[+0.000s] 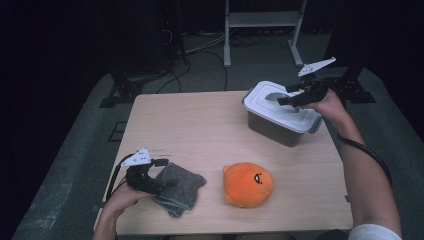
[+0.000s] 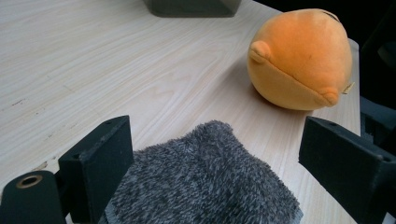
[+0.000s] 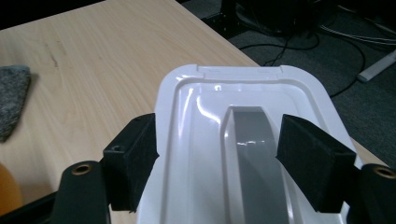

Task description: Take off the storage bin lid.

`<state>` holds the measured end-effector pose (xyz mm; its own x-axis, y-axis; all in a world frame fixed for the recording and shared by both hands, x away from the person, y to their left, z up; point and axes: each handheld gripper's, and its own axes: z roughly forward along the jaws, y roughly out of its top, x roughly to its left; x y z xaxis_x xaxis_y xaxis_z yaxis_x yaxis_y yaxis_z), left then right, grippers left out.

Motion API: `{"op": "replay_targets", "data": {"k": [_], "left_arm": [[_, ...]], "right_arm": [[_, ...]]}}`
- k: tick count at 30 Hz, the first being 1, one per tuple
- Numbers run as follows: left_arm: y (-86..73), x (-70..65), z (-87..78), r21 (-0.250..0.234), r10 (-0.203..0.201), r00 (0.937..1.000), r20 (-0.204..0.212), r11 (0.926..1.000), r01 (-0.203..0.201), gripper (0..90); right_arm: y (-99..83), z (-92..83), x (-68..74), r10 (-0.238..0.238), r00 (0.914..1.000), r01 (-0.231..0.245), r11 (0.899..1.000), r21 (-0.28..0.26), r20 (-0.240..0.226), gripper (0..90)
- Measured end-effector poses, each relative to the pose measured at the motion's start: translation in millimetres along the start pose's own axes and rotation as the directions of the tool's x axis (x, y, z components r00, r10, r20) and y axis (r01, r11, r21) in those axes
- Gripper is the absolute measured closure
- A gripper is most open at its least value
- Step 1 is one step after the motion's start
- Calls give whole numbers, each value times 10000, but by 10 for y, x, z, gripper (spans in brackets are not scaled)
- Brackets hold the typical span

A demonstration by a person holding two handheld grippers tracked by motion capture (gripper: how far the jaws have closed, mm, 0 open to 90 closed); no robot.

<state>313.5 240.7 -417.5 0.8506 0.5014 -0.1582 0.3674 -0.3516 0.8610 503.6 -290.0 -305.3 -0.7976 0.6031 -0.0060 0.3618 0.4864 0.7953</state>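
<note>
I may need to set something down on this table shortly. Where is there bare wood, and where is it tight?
The widest bare patch of the table is the far left, bordered by the lidded box, the grey cloth and the orange plush. A smaller patch lies between plush and box toward the right edge. It is tight between cloth and plush.

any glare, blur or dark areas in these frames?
High view: room beyond the table is near black, picture soft. Right gripper view: specular glare streaks on the white lid and its grey handle. Left gripper view: sharp, soft shadow beside the orange plush.
</note>
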Motion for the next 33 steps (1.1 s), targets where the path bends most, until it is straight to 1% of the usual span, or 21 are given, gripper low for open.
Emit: {"op": "replay_targets", "data": {"k": [5, 8, 11, 12, 16, 18, 21, 22, 24, 26, 28, 33], "left_arm": [[-10, 0, 0, 16, -15, 10000, 29, 10000, 15, 92], [-18, 4, -5, 29, -41, 10000, 6, 10000, 41, 92], [-25, 13, -20, 71, -63, 10000, -72, 10000, 64, 92], [-27, 11, -25, 51, -89, 9999, -78, 9999, 89, 92], [-30, 15, -34, 45, -102, 9999, -94, 9999, 103, 92], [-29, 12, -28, 44, -114, 9999, -79, 9999, 115, 92], [-27, 10, -24, 57, -86, 9999, -56, 9999, 87, 92], [-27, 10, -25, 63, -88, 9999, -71, 9999, 88, 92], [-29, 12, -31, 62, -101, 9999, -88, 9999, 101, 92], [-32, 19, -38, 58, -104, 9999, -94, 9999, 105, 92], [-35, 20, -39, 58, -124, 9999, -90, 9999, 124, 92], [-36, 19, -36, 97, -97, 9999, -84, 9999, 97, 92]], "right_arm": [[-11, 92, -81, 46, 9997, -52, 9996, 277, 224, 273], [-20, 129, -123, 162, 9995, -170, 9995, 270, 282, 273], [-66, 159, -184, 475, 9980, -479, 9988, 105, 425, 286], [-78, 166, -192, 511, 9978, -515, 9986, 98, 424, 296], [-121, 210, -190, 512, 9982, -516, 9986, 131, 320, 352], [-139, 227, -193, 449, 9985, -452, 9989, 105, 302, 407], [-160, 251, -194, 495, 9983, -500, 9986, 155, 320, 482], [-165, 258, -195, 492, 9982, -500, 9985, 215, 330, 516], [-179, 269, -192, 508, 9982, -519, 9982, 317, 319, 555], [-194, 281, -195, 497, 9983, -507, 9983, 302, 315, 578], [-204, 272, -204, 583, 9978, -588, 9982, 141, 318, 628], [-211, 264, -196, 641, 9979, -641, 9978, 137, -9, 653]]}}
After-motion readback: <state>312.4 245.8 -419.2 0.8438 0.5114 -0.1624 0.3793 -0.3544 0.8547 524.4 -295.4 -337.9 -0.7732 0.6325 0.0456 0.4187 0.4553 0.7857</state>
